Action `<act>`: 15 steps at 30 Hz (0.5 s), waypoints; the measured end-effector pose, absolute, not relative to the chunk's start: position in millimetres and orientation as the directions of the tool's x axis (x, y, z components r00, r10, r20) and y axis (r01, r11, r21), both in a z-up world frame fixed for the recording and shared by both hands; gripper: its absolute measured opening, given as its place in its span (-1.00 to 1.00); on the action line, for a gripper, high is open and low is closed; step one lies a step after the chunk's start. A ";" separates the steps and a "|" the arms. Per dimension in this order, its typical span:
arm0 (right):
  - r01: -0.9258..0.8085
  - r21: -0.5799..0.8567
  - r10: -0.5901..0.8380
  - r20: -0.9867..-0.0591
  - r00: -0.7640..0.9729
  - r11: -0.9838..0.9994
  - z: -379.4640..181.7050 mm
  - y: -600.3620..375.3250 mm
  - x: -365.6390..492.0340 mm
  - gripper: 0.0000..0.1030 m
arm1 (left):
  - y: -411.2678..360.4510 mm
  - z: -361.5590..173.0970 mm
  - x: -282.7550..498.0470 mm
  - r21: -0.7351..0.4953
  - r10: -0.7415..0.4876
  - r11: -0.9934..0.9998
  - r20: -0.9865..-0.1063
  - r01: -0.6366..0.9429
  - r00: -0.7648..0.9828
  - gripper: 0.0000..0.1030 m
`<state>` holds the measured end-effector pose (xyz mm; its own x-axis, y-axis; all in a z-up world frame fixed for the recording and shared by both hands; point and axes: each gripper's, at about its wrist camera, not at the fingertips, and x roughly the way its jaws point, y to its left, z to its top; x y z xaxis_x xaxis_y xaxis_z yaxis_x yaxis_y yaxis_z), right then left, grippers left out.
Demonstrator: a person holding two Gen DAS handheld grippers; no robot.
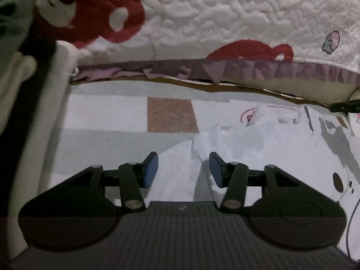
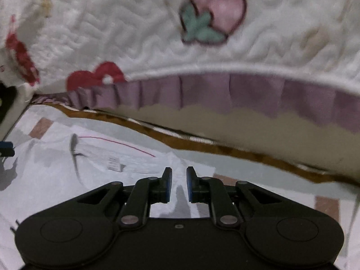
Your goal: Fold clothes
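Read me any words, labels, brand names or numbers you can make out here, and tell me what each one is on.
No text can be read.
Small label on the white garment: printed lines, too blurred to read.
Quilted blanket: only pictures, a strawberry and red shapes, no words.

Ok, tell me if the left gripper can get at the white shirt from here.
Probably yes: the left gripper is open just above the white shirt, with cloth already lying between its blue pads and nothing blocking it.
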<state>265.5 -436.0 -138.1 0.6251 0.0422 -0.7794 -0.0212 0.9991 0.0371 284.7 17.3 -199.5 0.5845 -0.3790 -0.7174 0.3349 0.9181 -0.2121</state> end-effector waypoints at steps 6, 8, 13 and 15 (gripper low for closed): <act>0.034 0.111 0.071 -0.810 0.582 0.993 -159.7 -441.2 292.6 -0.18 | 14.5 -214.1 297.0 -0.123 -0.337 0.917 -0.750 0.380 0.569 0.10; 0.021 0.135 0.098 -0.808 0.581 0.991 -163.2 -439.2 299.6 0.03 | 16.8 -213.3 297.7 -0.159 -0.352 0.915 -0.764 0.372 0.540 0.08; -0.003 0.051 0.045 -0.844 0.534 0.999 -184.5 -424.2 311.6 0.10 | -4.3 -208.8 287.9 -0.051 -0.304 0.879 -0.826 0.473 0.475 0.11; 0.010 0.029 0.019 -0.839 0.543 1.000 -188.6 -421.1 307.1 0.06 | 0.4 -209.9 292.1 -0.079 -0.308 0.898 -0.814 0.432 0.492 0.19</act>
<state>307.1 -421.1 -188.6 0.5435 0.0188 -0.8392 0.0099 0.9995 0.0289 292.1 0.4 -209.9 0.4917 -0.3084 -0.8143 0.4323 0.8983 -0.0791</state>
